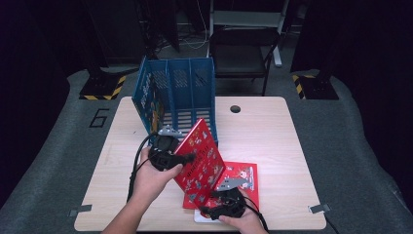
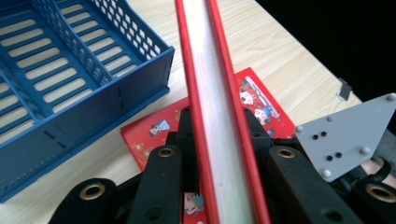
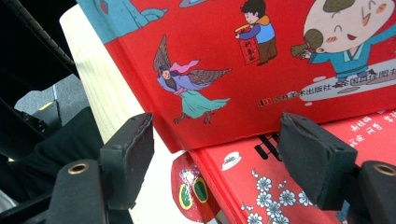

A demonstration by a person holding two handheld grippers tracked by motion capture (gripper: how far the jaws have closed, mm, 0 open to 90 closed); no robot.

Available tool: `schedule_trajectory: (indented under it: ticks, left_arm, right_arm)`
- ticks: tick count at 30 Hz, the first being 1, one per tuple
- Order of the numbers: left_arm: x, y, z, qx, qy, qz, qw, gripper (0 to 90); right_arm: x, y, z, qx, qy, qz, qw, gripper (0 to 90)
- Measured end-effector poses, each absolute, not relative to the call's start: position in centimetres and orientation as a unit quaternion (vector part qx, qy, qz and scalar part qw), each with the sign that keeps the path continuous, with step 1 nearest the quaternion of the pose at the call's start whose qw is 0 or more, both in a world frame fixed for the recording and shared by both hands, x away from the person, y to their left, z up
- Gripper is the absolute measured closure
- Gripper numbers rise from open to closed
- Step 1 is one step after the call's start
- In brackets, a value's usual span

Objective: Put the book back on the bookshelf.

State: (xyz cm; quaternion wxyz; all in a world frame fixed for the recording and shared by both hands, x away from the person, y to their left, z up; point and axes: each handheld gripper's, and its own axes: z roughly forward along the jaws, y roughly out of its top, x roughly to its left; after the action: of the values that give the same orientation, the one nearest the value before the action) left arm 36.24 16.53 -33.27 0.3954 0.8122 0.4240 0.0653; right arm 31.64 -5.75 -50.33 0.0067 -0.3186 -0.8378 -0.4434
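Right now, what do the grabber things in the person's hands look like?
Both are black. The left gripper has chunky black jaws with brass-ringed holes, a grey three-cornered plate on top and a black cable trailing back. The right gripper has blocky black pads, the same grey plate dotted with small screws, and a bit of red near its front. The forearms are bare, no sleeves.

blue rack (image 1: pixel 178 92) blocks behind, bare tabletop (image 1: pixel 272 131) right
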Motion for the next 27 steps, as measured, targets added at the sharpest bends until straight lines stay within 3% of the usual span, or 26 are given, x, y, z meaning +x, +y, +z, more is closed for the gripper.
schedule_trajectory:
  ticks: [8,27]
  left_arm:
    - [36.9,15.6,-32.6,0.824,0.408,0.037,0.391,78.8]
    - [37.2,15.6,-31.4,0.828,0.400,0.044,0.390,79.4]
  right_arm:
    - [31.7,-5.8,-50.3,-0.315,-0.839,-0.443,0.007,27.5]
    - [31.7,-5.9,-50.3,-0.312,-0.840,-0.444,0.007,27.8]
